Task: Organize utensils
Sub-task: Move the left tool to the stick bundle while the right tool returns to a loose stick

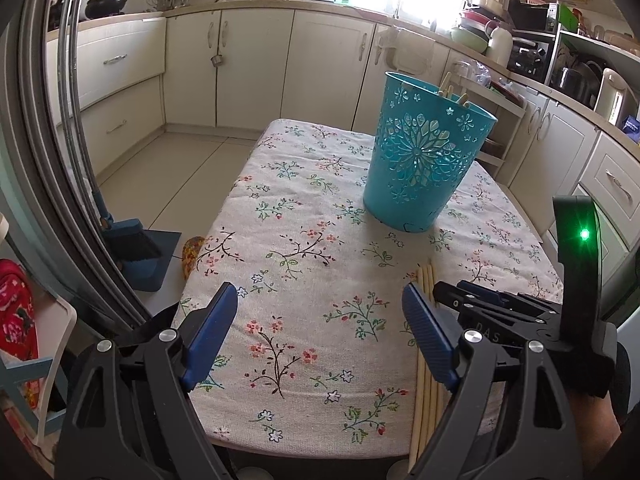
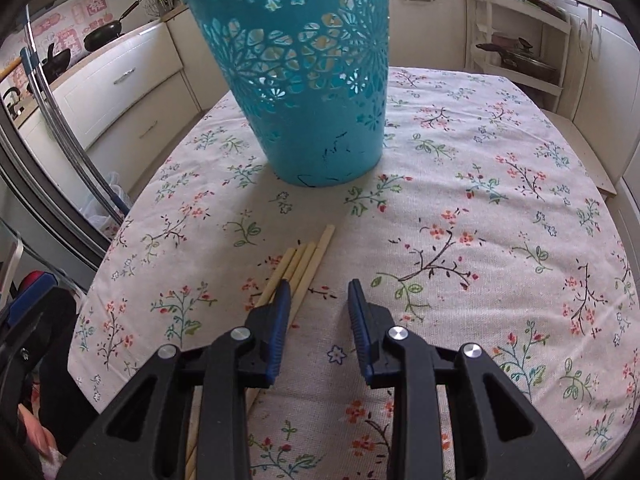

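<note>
Right gripper [image 2: 318, 300] half-open, empty; chopsticks [image 2: 308, 258] lie just left of it, long axis toward bin [image 2: 304, 120].

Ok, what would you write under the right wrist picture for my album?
Open hand-held gripper hovering beside loose chopsticks, near the blue basket on a flowery tablecloth.

Home kitchen: cream cabinets [image 1: 256, 64] and a frying pan [image 1: 106, 4] beyond the flowered-cloth table [image 1: 304, 264], microwave [image 1: 528, 52] to its right.
</note>
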The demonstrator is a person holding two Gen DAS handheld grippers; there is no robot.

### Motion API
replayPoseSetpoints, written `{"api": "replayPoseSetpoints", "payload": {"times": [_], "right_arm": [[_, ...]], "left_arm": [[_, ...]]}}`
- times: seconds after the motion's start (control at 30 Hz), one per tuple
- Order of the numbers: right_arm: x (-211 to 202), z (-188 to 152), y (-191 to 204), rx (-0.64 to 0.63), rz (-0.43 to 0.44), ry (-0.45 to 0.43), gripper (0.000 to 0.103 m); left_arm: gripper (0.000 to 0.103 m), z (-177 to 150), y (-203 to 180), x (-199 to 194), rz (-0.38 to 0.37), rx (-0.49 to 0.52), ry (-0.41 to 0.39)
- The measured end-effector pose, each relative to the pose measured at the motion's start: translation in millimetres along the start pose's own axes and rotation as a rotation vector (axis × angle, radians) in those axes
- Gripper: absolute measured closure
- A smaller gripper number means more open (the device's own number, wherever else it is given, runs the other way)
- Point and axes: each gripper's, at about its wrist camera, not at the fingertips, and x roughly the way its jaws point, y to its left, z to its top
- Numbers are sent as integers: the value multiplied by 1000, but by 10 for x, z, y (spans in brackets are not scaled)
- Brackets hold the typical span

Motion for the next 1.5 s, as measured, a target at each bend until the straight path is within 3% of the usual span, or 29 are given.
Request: {"api": "replayPoseSetpoints", "payload": {"times": [0.3,0.4,0.53,0.7,0.87,1.27,1.5], "right_arm": [[14,27,-16,-127,17,30,75],[0,25,-66,-171,27,52,82],[-78,-16,-268,-206,46,68,85],[-179,-92,-587,-151,108,54,85],[-200,-113,-601,-120,131,34,83],[-221,-121,-659,-97,168,19,83],[-227,-107,-682,-76,177,20,83]], "left_arm": [[22,5,-91,53,-22,24,23],[22,17,-189,137,-41,59,54],[22,39,-316,331,-43,95,108],[22,44,-511,618,-29,170,170],[22,7,-620,835,3,212,214],[22,37,-669,971,52,242,233],[38,79,-505,961,83,178,222]]}}
